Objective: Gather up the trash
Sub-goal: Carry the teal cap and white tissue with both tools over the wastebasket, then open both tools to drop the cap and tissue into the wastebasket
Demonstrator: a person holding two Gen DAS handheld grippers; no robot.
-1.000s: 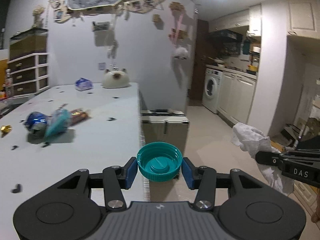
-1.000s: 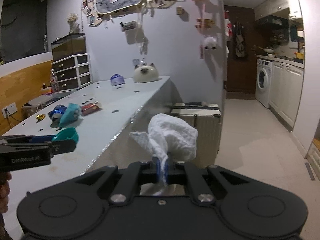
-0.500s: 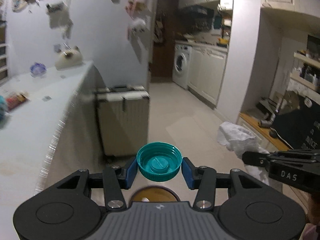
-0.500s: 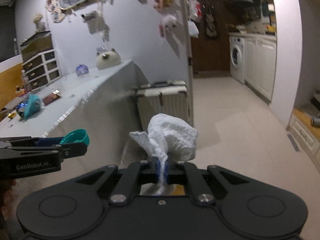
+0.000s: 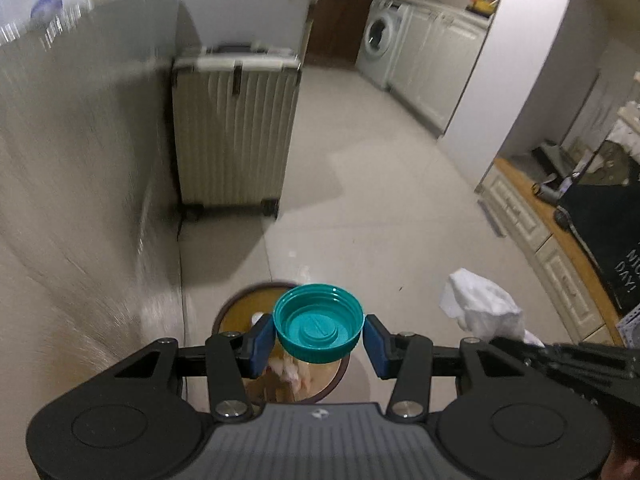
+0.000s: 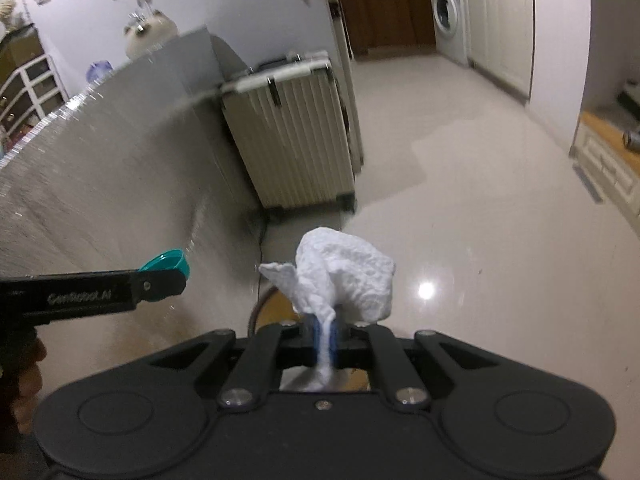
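Left gripper (image 5: 319, 335) tilted down — cap (image 5: 319, 327) | right gripper (image 6: 325, 334) — tissue (image 6: 340, 276)

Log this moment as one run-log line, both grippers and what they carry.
left gripper: shut on teal plastic bottle cap | right gripper: shut on crumpled white paper tissue | both above round brown bin | nothing released yet

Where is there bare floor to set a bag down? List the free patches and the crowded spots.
Free: the pale tiles between the suitcase and the white cabinets, and the stretch right of the trash bin. Crowded: the corner where suitcase, table side and bin meet, beneath the teal cap and crumpled tissue.
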